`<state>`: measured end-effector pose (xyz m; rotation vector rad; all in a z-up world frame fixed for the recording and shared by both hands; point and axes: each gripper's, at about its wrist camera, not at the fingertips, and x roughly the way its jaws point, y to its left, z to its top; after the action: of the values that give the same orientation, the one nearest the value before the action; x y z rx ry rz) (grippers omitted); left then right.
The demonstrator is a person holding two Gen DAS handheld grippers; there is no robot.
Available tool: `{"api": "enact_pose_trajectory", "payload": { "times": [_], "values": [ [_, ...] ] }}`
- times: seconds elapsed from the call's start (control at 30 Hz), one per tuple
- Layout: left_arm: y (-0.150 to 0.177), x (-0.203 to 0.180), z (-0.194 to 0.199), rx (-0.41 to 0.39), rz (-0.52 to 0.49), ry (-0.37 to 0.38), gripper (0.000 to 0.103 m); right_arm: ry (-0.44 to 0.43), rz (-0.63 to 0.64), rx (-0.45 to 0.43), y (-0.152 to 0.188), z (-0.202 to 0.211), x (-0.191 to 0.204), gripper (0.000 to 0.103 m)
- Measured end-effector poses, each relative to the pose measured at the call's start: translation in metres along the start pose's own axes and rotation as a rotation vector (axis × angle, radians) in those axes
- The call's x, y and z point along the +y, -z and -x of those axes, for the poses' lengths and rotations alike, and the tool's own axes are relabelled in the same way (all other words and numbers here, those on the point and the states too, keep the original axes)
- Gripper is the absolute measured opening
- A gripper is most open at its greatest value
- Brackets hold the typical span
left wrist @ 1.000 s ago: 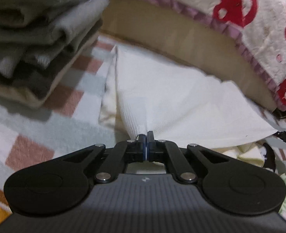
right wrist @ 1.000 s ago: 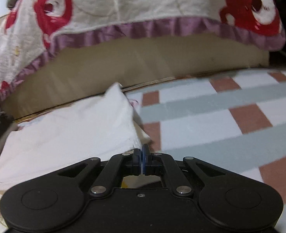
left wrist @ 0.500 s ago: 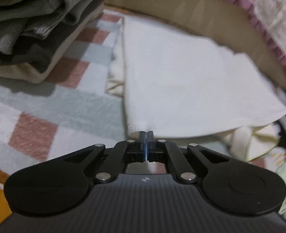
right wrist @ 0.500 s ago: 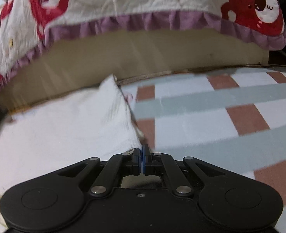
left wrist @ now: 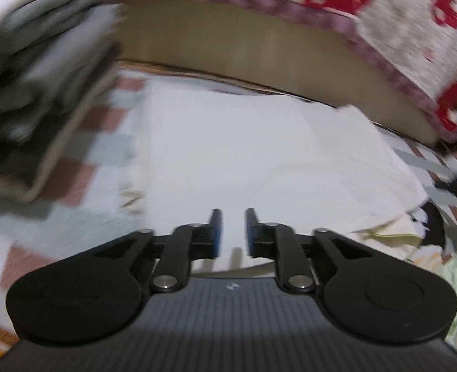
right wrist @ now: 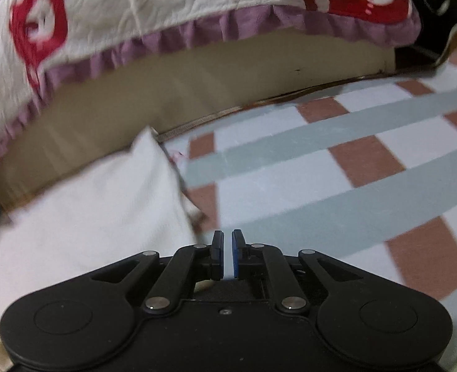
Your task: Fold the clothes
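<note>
A white folded garment [left wrist: 259, 155] lies flat on the checked bedding, its far edge near a tan mattress side. My left gripper [left wrist: 232, 232] hovers over the garment's near edge; its jaws are opening, with a gap between the blue pads and no cloth pinched. In the right wrist view the same white garment [right wrist: 89, 217] fills the lower left. My right gripper [right wrist: 227, 255] sits just off the garment's right corner, jaws opening with a narrow gap and nothing between them.
A stack of folded grey and beige clothes [left wrist: 36, 77] stands at the left. A white quilt with red prints and a purple frill [right wrist: 166, 24] hangs over the mattress behind. Checked bedding [right wrist: 352, 186] stretches to the right. More loose cloth [left wrist: 414, 241] lies at the lower right.
Both grippers were shut on the white garment's near edge; now both have let go and their jaws stand apart. The left view has swung and blurred, and the garment lies flat.
</note>
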<state>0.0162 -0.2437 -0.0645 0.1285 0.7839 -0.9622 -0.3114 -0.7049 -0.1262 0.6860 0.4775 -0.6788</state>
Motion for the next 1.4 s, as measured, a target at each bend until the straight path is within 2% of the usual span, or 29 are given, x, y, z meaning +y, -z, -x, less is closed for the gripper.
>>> {"api": "enact_pose_trajectory", "payload": {
  "times": [0.03, 0.1, 0.2, 0.3, 0.37, 0.43, 0.5, 0.67, 0.8, 0.87, 0.9, 1.03, 1.07, 1.2, 1.27, 1.37, 1.4],
  "values": [
    [-0.004, -0.009, -0.006, 0.002, -0.015, 0.014, 0.031, -0.03, -0.011, 0.006, -0.005, -0.003, 0.001, 0.037],
    [-0.014, -0.028, -0.016, 0.012, -0.041, 0.035, 0.038, -0.085, -0.007, 0.052, -0.016, -0.016, 0.005, 0.053],
    [-0.027, -0.053, -0.043, 0.057, -0.063, 0.05, 0.042, -0.122, 0.059, 0.141, -0.03, -0.043, 0.014, 0.054],
    [-0.031, -0.063, -0.069, 0.118, -0.031, 0.056, 0.042, -0.084, 0.138, 0.187, -0.037, -0.069, 0.021, 0.055],
    [-0.029, -0.066, -0.085, 0.143, -0.021, 0.057, 0.042, -0.081, 0.143, 0.214, -0.038, -0.083, 0.018, 0.055],
    [-0.022, -0.068, -0.094, 0.176, -0.032, 0.058, 0.042, -0.113, 0.119, 0.213, -0.037, -0.089, 0.013, 0.056],
    [-0.017, -0.069, -0.101, 0.202, -0.041, 0.056, 0.042, -0.214, 0.027, 0.256, -0.036, -0.092, 0.005, 0.057],
    [-0.01, -0.062, -0.104, 0.203, -0.002, 0.077, 0.044, -0.443, -0.181, 0.404, -0.02, -0.108, -0.004, 0.057],
    [-0.007, -0.06, -0.106, 0.184, 0.008, 0.082, 0.044, -0.437, -0.186, 0.358, -0.019, -0.119, 0.007, 0.055],
    [-0.004, -0.057, -0.103, 0.171, 0.026, 0.089, 0.044, -0.413, -0.163, 0.337, -0.02, -0.124, 0.018, 0.035],
    [-0.003, -0.055, -0.101, 0.167, 0.04, 0.092, 0.044, -0.389, -0.118, 0.336, -0.023, -0.124, 0.027, 0.011],
    [-0.007, -0.045, -0.094, 0.187, 0.052, 0.1, 0.043, -0.501, -0.074, 0.262, -0.04, -0.098, 0.063, 0.011],
    [-0.008, -0.043, -0.092, 0.207, 0.041, 0.116, 0.04, -0.515, -0.051, 0.254, -0.049, -0.091, 0.075, 0.011],
    [-0.01, -0.029, -0.081, 0.265, 0.003, 0.154, 0.04, -0.561, 0.101, 0.254, -0.085, -0.072, 0.141, 0.011],
    [-0.018, -0.016, -0.068, 0.24, -0.031, 0.104, 0.04, -0.585, 0.167, 0.262, -0.092, -0.065, 0.175, 0.011],
    [-0.03, 0.015, -0.044, 0.134, -0.013, 0.022, 0.04, -0.635, 0.272, 0.297, -0.09, -0.063, 0.238, 0.011],
    [-0.03, 0.028, -0.038, 0.104, 0.026, 0.012, 0.04, -0.653, 0.308, 0.311, -0.089, -0.064, 0.26, 0.011]
  ]
}}
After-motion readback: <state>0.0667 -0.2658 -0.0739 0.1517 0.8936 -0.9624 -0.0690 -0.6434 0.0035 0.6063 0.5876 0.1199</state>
